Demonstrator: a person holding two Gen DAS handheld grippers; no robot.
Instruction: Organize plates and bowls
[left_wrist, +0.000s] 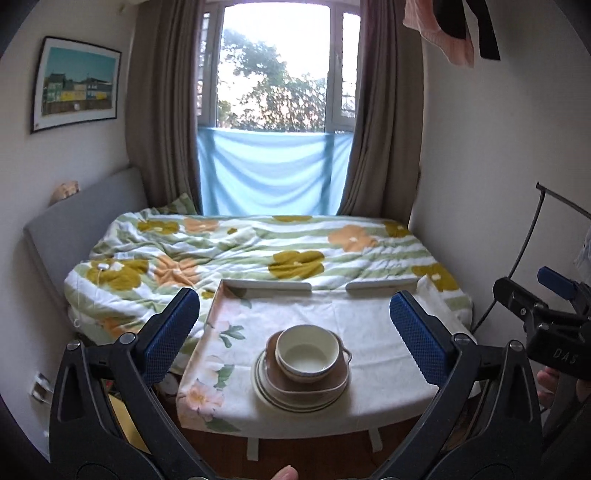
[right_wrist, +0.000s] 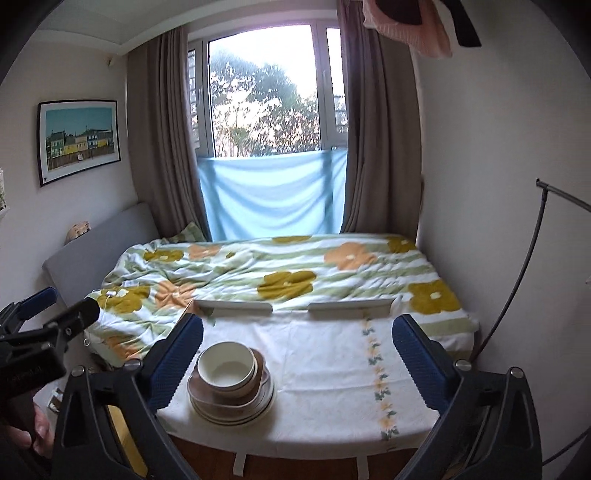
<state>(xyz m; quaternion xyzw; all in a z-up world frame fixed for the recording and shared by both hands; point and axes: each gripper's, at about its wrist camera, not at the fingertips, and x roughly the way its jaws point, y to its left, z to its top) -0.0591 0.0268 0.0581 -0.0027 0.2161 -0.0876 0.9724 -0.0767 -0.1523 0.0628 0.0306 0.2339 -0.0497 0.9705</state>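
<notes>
Stacked already on the cloth-covered table (left_wrist: 388, 332): cream bowl (left_wrist: 307, 350) nested atop a brown square dish (left_wrist: 325, 384), over striped round plates (left_wrist: 266, 391). Judged near finished, with nothing loose visible to gather. Left gripper (left_wrist: 295, 325) spread wide, empty, touching nothing, stack dead ahead between its fingers and below. Right gripper (right_wrist: 297, 349) likewise wide apart and empty, stack just ahead of its left finger (right_wrist: 177, 358), apart from it.

left tongs (left_wrist: 294, 319): black arms, silver screws | blue dimpled pads (left_wrist: 170, 328) | right tongs (right_wrist: 297, 349): alike
</notes>
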